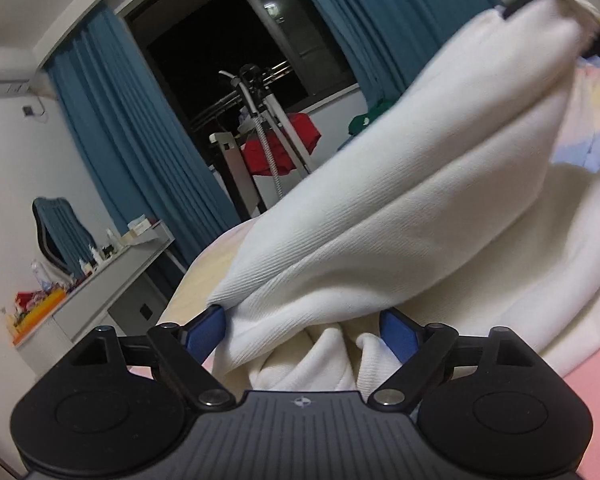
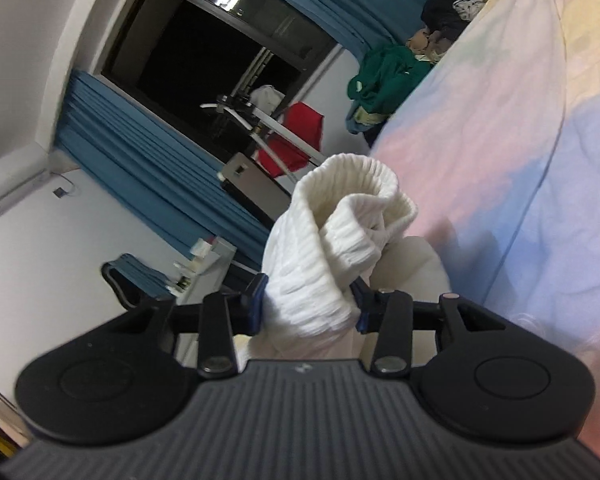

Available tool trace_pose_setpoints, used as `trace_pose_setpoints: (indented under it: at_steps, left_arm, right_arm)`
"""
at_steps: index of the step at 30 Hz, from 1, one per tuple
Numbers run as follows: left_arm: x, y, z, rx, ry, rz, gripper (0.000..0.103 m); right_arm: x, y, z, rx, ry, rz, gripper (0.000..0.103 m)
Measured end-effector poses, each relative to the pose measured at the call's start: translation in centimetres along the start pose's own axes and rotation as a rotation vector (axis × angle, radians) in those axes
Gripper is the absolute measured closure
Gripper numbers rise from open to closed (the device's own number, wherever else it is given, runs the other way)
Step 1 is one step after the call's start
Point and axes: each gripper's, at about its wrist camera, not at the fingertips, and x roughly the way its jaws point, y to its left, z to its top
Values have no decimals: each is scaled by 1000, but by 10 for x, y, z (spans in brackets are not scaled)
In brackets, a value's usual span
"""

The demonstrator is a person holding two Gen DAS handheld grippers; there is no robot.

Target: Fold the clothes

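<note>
A white knit garment (image 1: 400, 208) lies on the bed and stretches up from my left gripper (image 1: 304, 316) towards the top right. There my right gripper (image 1: 518, 4) pinches its far end. The left gripper's blue pads stand wide apart, with loose folds of the garment between them. Only the left pad (image 1: 213, 322) touches the cloth edge. In the right wrist view my right gripper (image 2: 308, 298) is shut on a bunched ribbed cuff of the white garment (image 2: 340, 232), which sticks up past the fingers.
The bed has a pastel pink, blue and yellow sheet (image 2: 500, 152). A green garment (image 2: 380, 76) lies at its far end. Beyond stand a drying rack with a red garment (image 1: 283, 144), blue curtains (image 1: 131, 128), a cluttered desk (image 1: 111, 276) and a chair (image 1: 59, 220).
</note>
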Motion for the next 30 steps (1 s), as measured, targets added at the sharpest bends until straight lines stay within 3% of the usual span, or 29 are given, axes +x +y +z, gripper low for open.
trace_pose_setpoints:
  at_steps: [2,4,6,9,14,18,23,26,30]
  left_arm:
    - [1,6,2,-36,7,5,19]
    - [6,16,2,-99,35,61,17]
    - [14,39,-2,-239,105,55,10]
    - [27,69,-10,-426,206,10,9]
    - [30,71,-9,-424,208,16,9]
    - [32,77,-12,-456,225,3,9]
    - [36,92,-18,-550,256,-57,9]
    - [42,107,-23,-642,281,-135,10]
    - [39,122,-25,-698,312,-225,12]
  right_arm:
    - [4,-3,-1,-2,23,-45,60]
    - [5,-8,-2,-11,41,-111,60]
    - [6,-18,-5,7,67,-164,60]
    - [6,-28,-9,45,107,-191,59]
    - [11,-37,-17,69,139,-240,52]
    - [21,-51,-23,117,170,-280,23]
    - [58,-80,-33,251,286,-168,17]
    - [71,-85,-35,283,309,-140,18]
    - [62,-74,-38,231,299,-152,37]
